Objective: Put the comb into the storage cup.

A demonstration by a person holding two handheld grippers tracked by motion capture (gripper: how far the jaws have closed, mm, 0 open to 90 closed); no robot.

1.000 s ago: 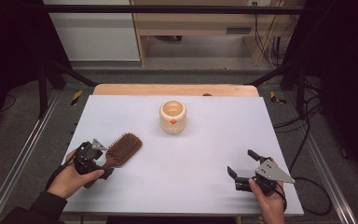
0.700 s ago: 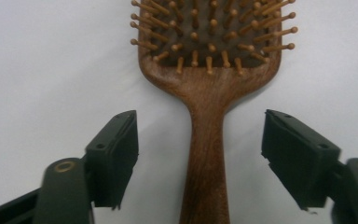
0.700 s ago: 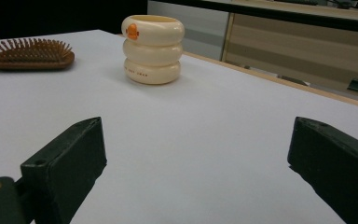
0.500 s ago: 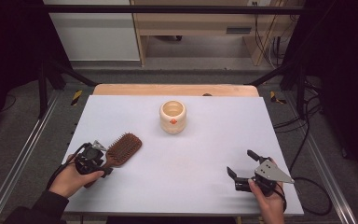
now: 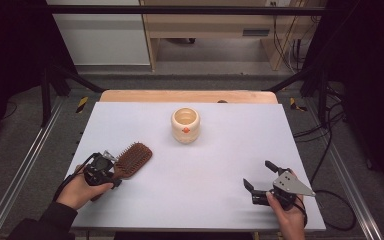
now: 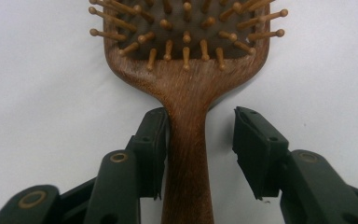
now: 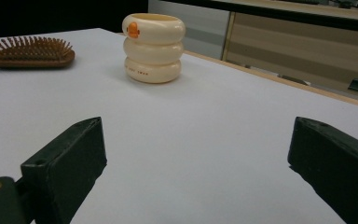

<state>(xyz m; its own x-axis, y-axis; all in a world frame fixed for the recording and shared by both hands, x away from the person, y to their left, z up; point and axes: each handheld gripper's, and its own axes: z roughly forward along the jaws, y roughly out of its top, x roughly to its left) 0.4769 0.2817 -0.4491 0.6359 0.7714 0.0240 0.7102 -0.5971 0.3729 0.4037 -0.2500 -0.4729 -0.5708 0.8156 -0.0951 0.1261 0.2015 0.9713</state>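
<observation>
L tongs (image 6: 198, 140) have just been closing round brown wooden paddle hairbrush (image 6: 186, 84) handle; one pad touching, other apart. R tongs (image 7: 196, 168) held wide, empty.

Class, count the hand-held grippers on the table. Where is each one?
2. The left hand-held gripper straddles the hairbrush handle near the left; the right hand-held gripper sits near the right.

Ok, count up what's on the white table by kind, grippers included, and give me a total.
Wooden hairbrush: 1
Cream ribbed cup: 1
Handheld grippers: 2, the left gripper with its jaws around the brush handle, just closing in, and the right gripper open
Total: 4
</observation>
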